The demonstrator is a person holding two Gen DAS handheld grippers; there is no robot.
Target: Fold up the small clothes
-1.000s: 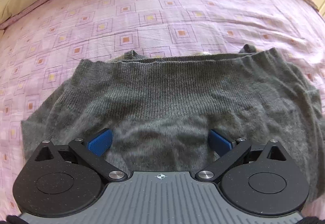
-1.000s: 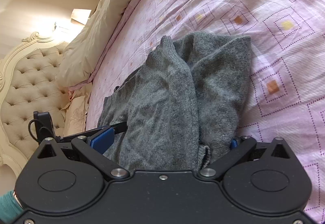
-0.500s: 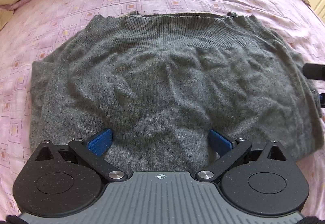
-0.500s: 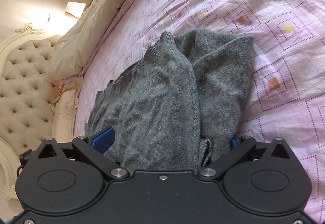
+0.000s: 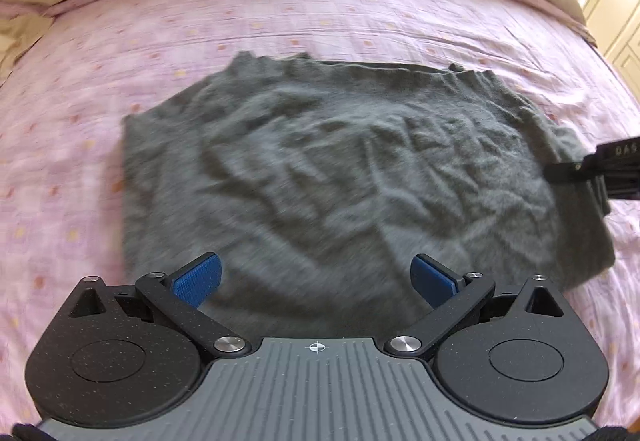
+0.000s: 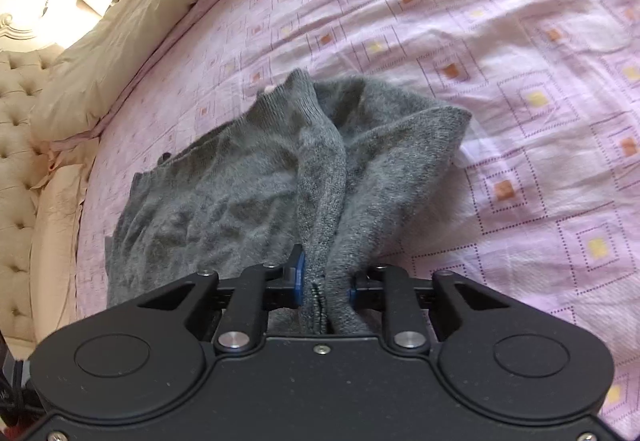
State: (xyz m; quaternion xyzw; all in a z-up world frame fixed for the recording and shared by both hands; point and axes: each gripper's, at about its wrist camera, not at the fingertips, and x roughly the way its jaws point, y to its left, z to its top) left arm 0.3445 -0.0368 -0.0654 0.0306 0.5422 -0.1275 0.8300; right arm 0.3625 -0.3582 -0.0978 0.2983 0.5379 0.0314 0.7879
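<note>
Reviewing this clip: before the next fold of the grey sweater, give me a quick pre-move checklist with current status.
1. Right gripper shut on sweater edge: ok.
2. Left gripper open, holding nothing: ok.
3. Sweater lying flat: not ok, wrinkled, and bunched at the right gripper.
4. Pink bedspread beyond the sweater has room for folding: ok.
5. How many layers the right gripper holds: cannot tell.

One grey sweater, two grippers, one pink bedsheet.
</note>
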